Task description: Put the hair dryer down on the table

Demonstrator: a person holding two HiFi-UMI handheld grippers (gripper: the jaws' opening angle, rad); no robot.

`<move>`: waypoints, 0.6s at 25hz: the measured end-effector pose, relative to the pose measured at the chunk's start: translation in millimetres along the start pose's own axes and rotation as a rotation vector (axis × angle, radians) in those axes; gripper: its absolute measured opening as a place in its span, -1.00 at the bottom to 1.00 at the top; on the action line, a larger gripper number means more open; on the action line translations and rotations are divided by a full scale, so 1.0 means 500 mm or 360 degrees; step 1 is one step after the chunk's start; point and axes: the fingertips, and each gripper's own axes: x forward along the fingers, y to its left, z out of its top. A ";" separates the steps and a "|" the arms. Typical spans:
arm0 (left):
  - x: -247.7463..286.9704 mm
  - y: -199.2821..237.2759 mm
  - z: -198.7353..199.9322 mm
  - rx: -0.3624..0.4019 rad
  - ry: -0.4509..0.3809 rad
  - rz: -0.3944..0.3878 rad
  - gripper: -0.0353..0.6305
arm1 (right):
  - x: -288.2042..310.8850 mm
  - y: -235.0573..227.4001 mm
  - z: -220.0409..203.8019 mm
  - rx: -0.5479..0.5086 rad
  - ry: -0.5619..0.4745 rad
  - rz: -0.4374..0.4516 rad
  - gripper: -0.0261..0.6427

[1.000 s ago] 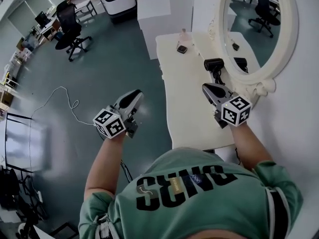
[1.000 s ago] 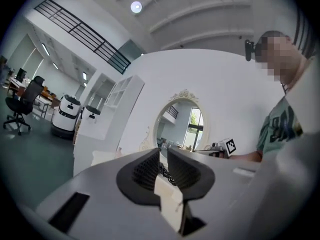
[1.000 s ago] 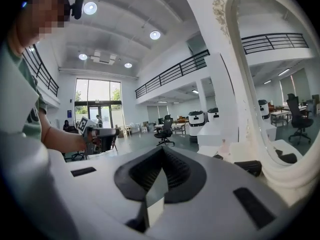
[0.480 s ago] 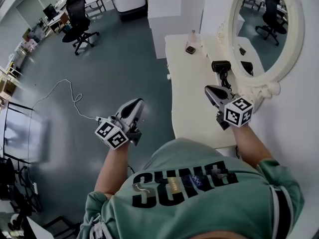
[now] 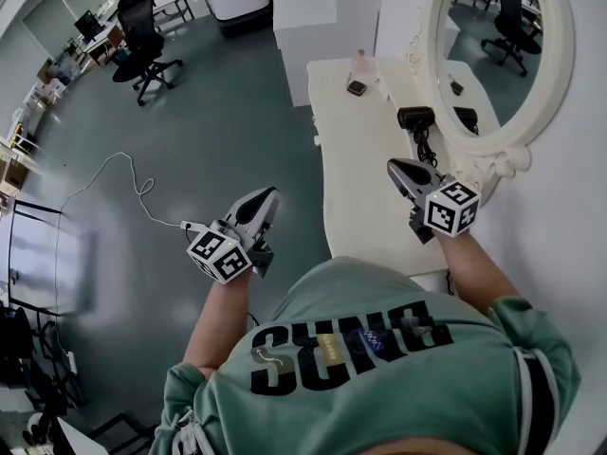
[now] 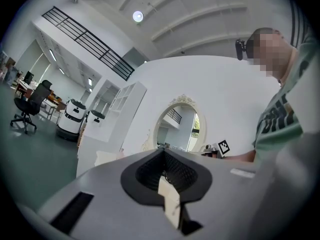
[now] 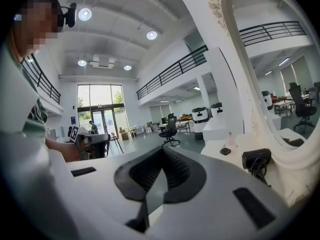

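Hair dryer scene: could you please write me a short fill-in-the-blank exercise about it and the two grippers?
1. The hair dryer lies on the white ____, by the oval mirror.
2. The right gripper has its jaws ____, holding nothing.
3. The left gripper hangs over the ____.
Missing words: table; shut; floor.

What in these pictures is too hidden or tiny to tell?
Head view: small dark item by the bottle, too small to identify.
Head view: hair dryer cord's far end, behind the right hand-held gripper.
Head view: mirror top, cut off by the picture's edge.
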 end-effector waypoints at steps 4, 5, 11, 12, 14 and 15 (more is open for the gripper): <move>0.007 -0.008 -0.006 0.0002 0.0014 -0.0016 -0.87 | -0.003 -0.006 -0.007 0.0004 0.0005 -0.0003 -0.94; 0.008 -0.010 -0.006 0.0003 0.0015 -0.0018 -0.87 | -0.003 -0.005 -0.007 0.0001 0.0005 -0.0001 -0.94; 0.009 -0.009 -0.018 -0.0008 0.0038 -0.0022 -0.87 | -0.001 -0.002 -0.009 -0.0038 0.0025 -0.0011 -0.94; 0.009 -0.008 -0.019 -0.0007 0.0041 -0.0021 -0.87 | -0.001 -0.002 -0.009 -0.0037 0.0026 -0.0012 -0.94; 0.008 -0.009 -0.018 -0.0010 0.0042 -0.0017 -0.87 | -0.001 -0.002 -0.007 -0.0036 0.0027 -0.0012 -0.94; 0.007 -0.009 -0.016 -0.0010 0.0040 -0.0016 -0.87 | -0.002 -0.002 -0.007 -0.0036 0.0028 -0.0012 -0.94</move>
